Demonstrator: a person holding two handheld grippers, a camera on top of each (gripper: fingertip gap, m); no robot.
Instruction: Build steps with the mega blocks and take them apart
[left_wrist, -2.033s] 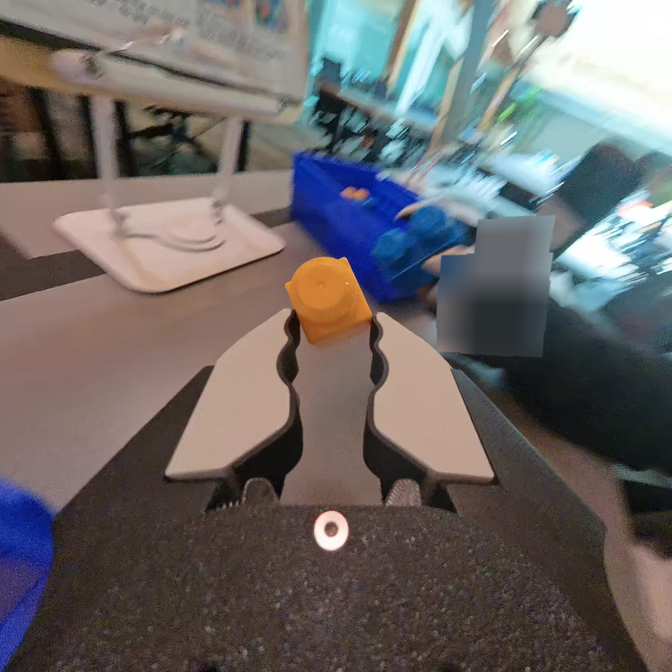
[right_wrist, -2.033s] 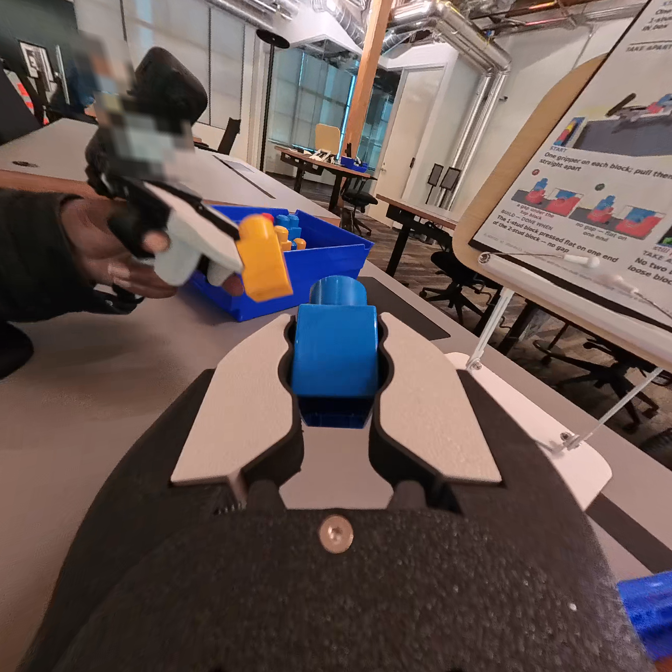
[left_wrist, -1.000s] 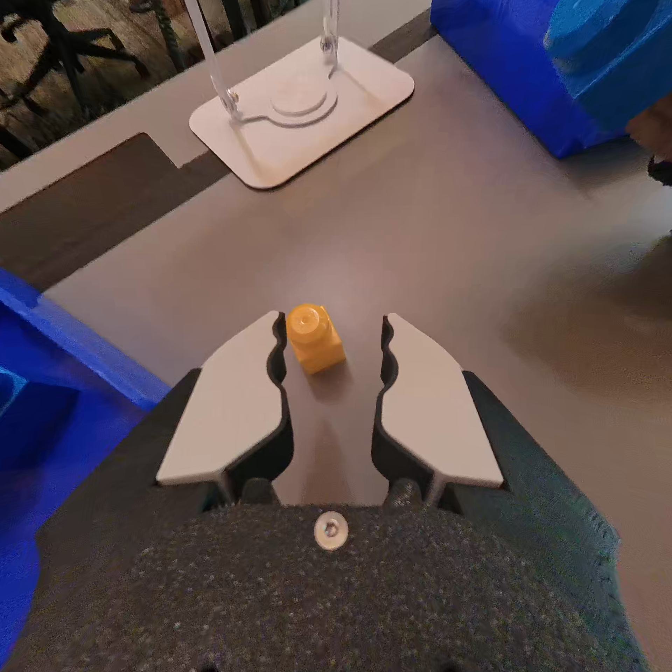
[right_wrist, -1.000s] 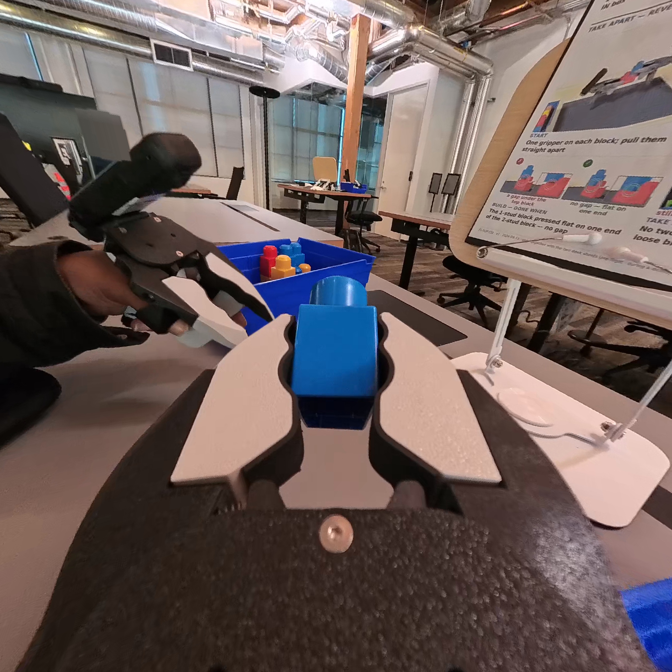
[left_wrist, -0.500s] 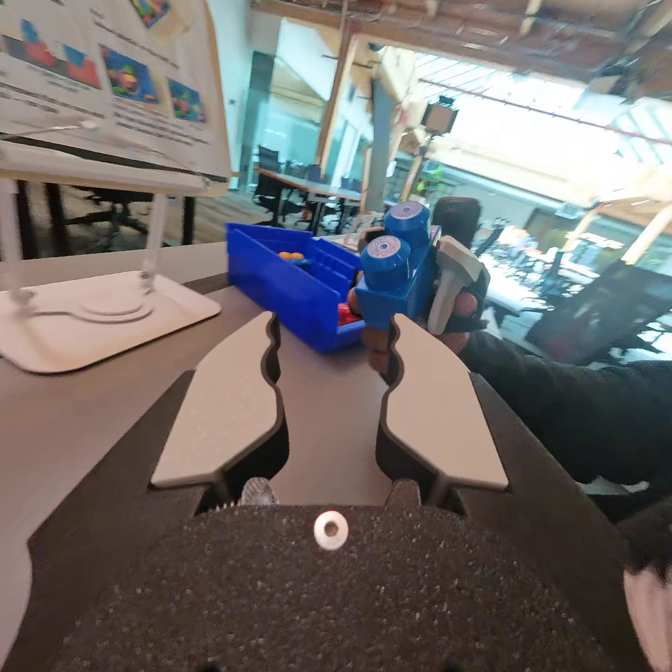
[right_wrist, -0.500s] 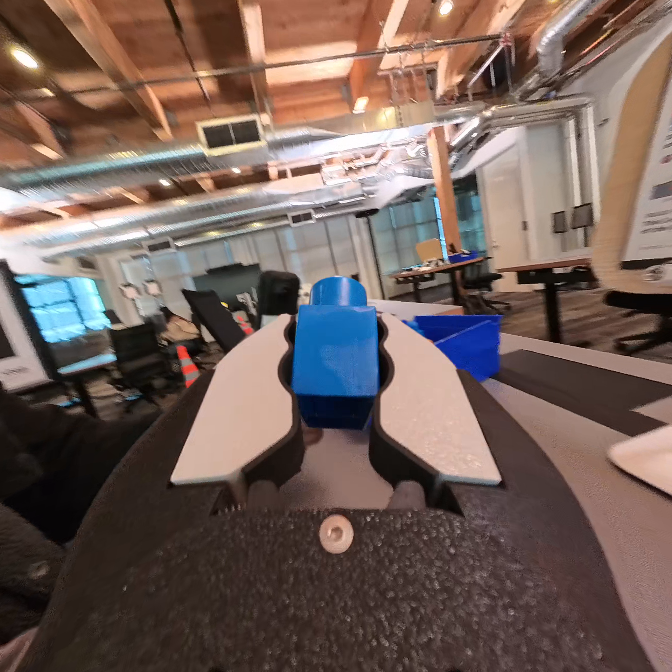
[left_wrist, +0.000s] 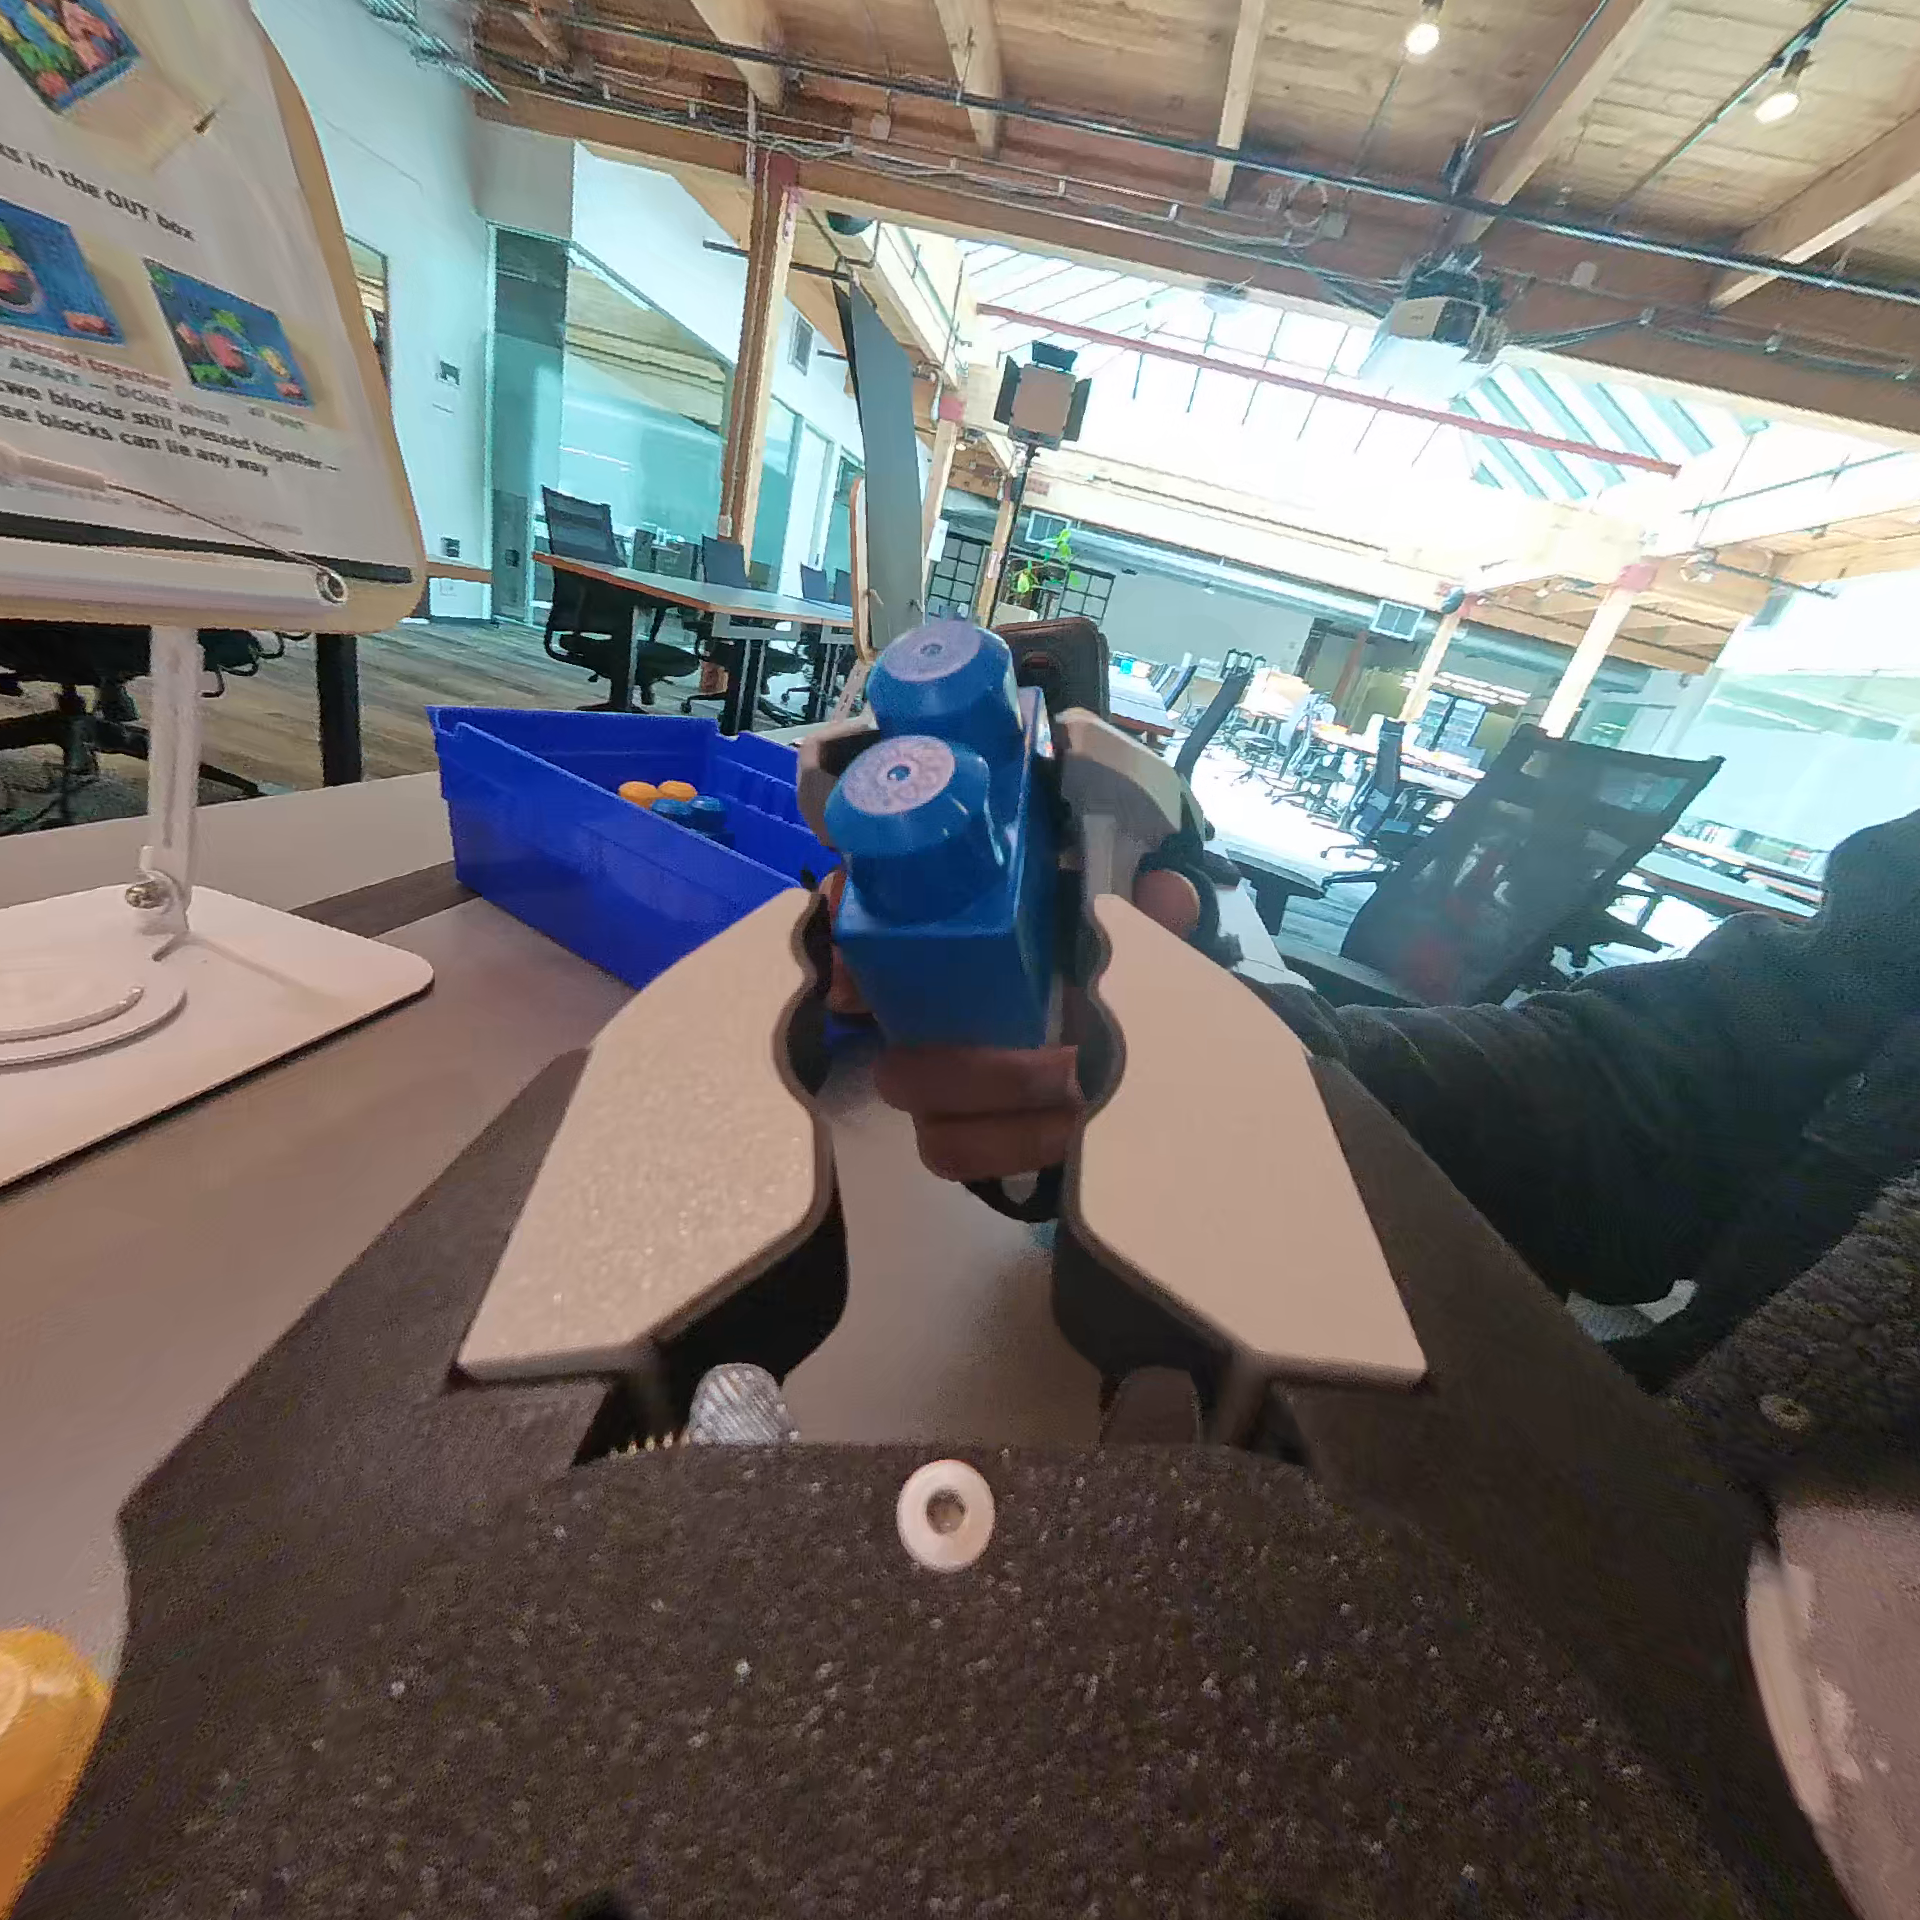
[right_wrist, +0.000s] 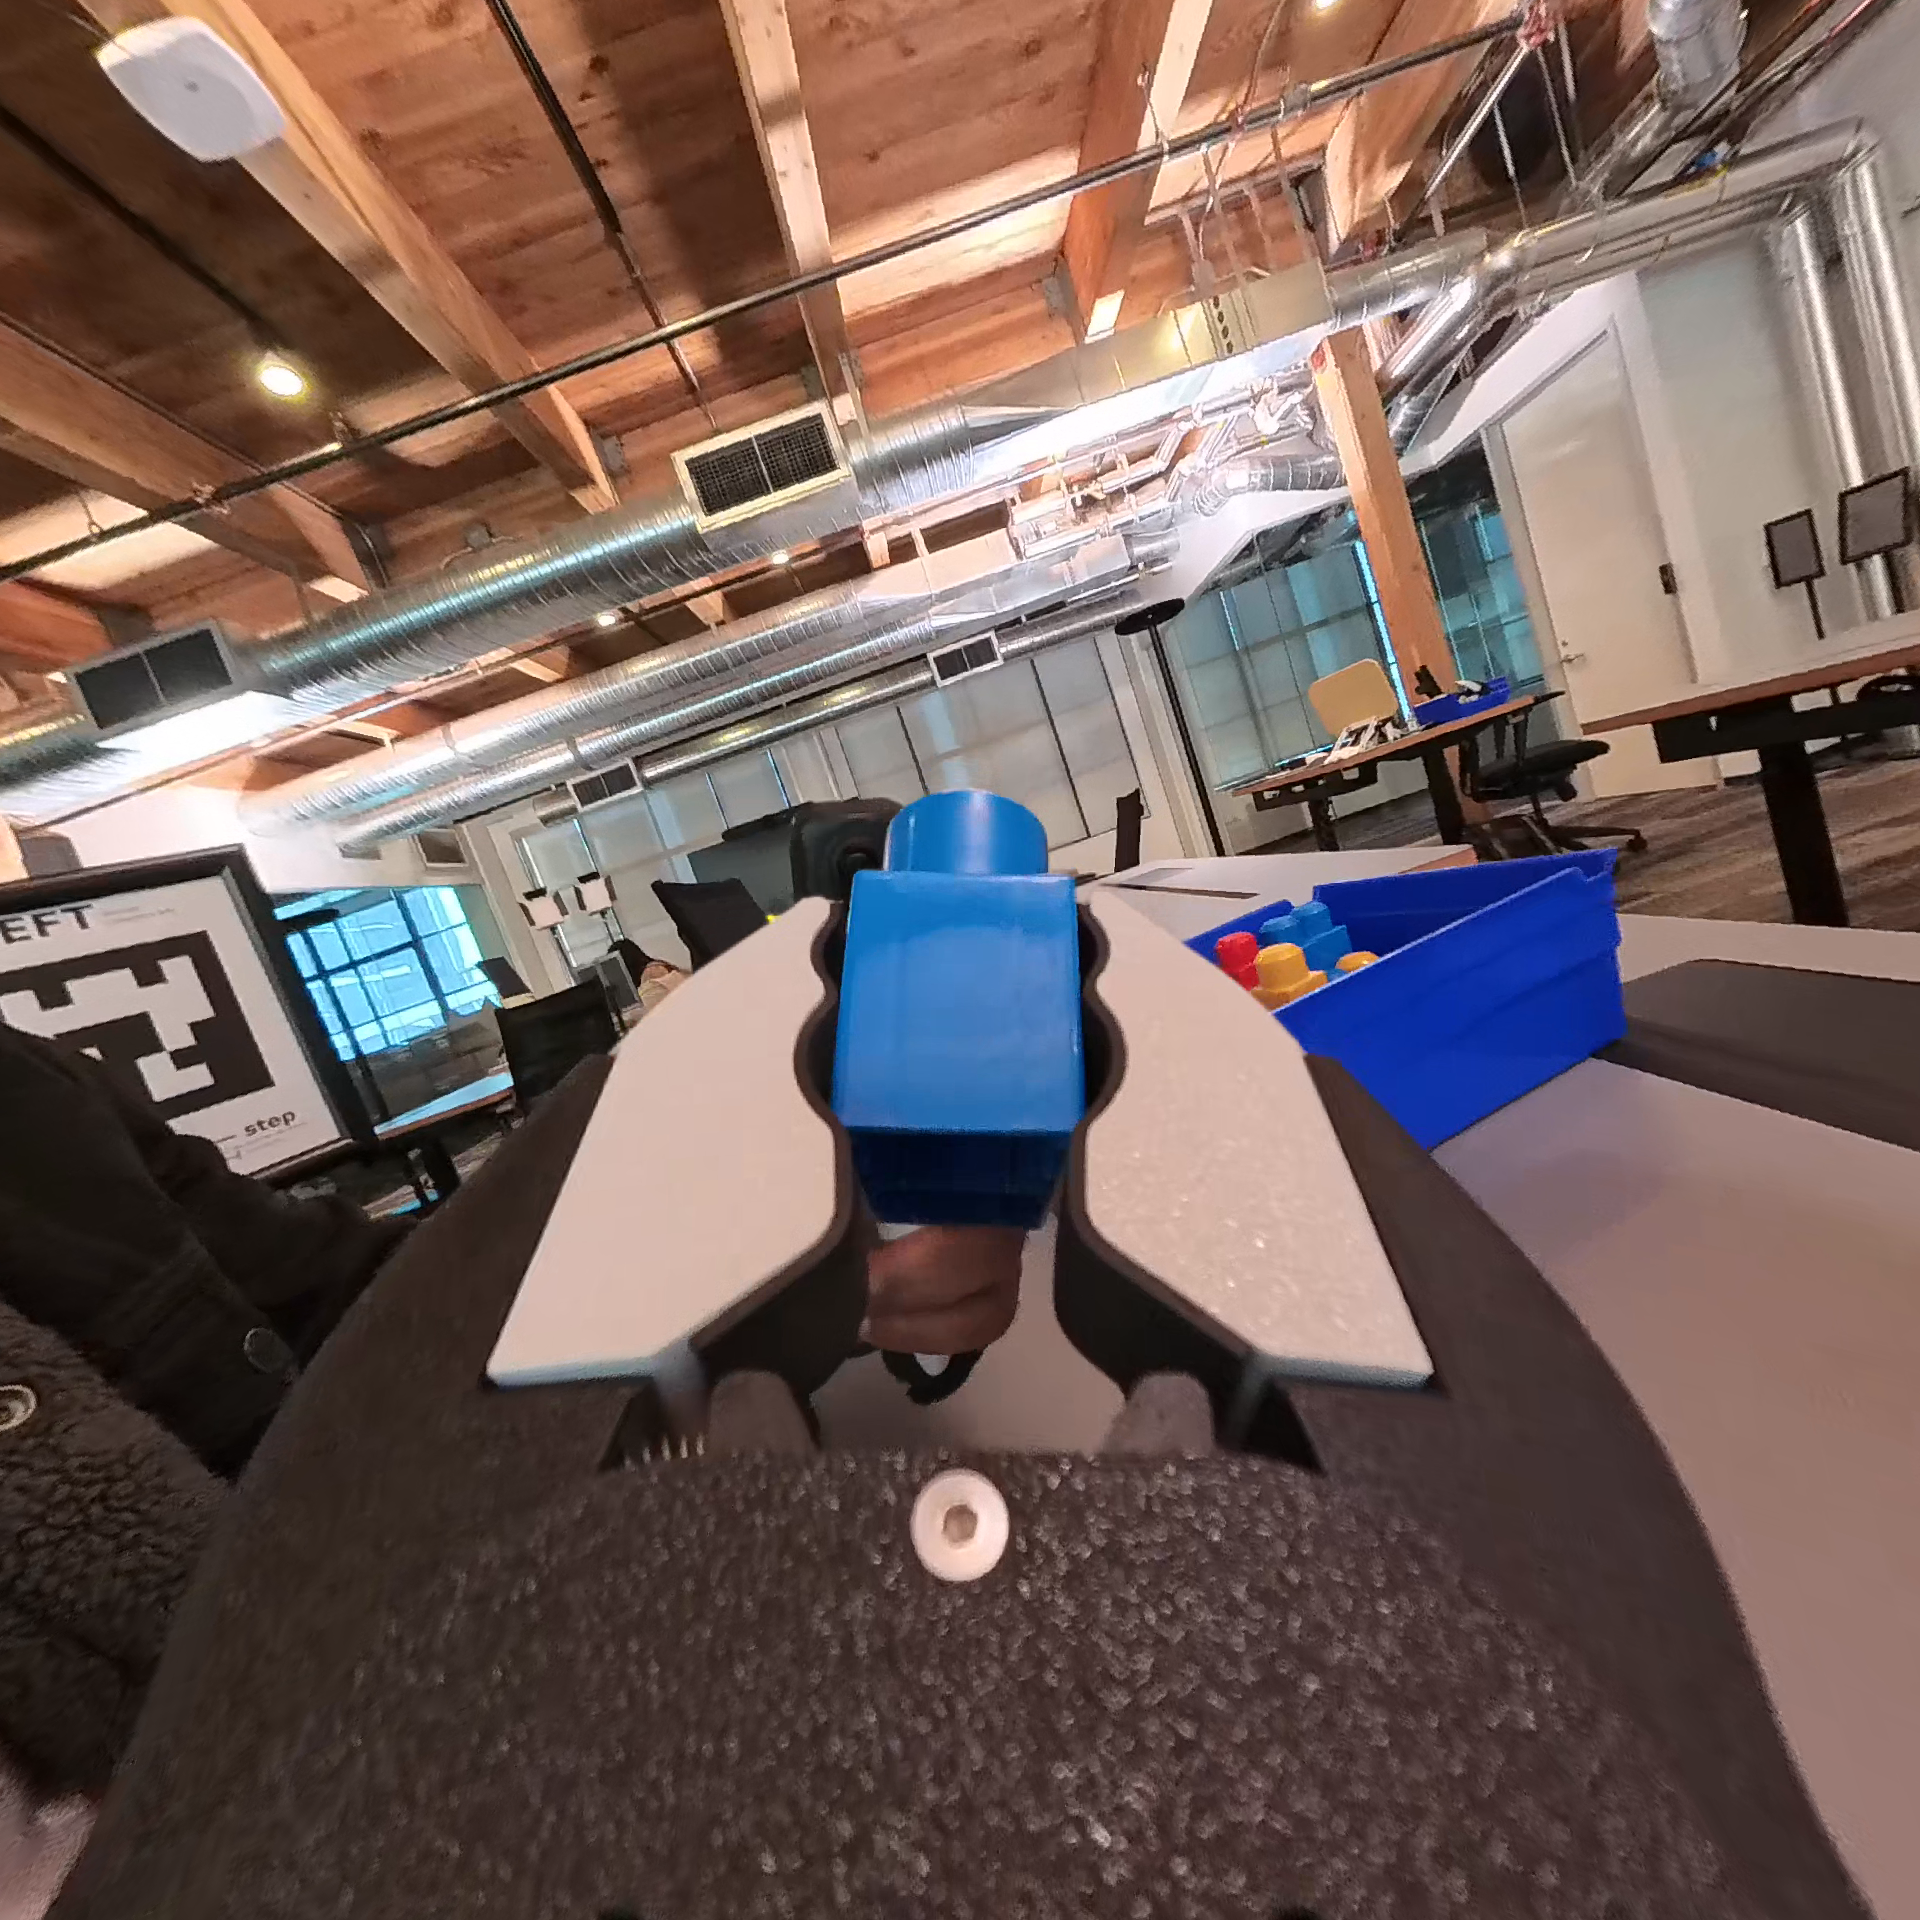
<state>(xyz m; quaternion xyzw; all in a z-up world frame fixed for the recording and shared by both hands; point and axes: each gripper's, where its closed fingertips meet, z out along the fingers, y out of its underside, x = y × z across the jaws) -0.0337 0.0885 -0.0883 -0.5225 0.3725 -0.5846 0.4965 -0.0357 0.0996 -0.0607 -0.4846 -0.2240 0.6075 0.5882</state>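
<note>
The left gripper (left_wrist: 951, 966), turned up from the orange one-stud block (left_wrist: 42, 1745) now at 7 o'clock of its view, is brought with its jaws spread around the blue two-stud block (right_wrist: 961, 1023), not yet closed. That block is kept clamped, studs forward, in the right gripper (right_wrist: 961, 1049), above the table (right_wrist: 1662, 1247). A handover or regrasp is judged imminent; the blue bin (right_wrist: 1455, 997) lies at 2 o'clock.

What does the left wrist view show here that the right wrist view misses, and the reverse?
Left only: the left tool, open, a stand with an instruction board, both studs of the block, and an orange piece at the bottom corner.

Right only: a black-and-white marker sign and ceiling ducts.

Both: the blue block, the right tool shut on it, the blue bin of blocks, and the table.
</note>
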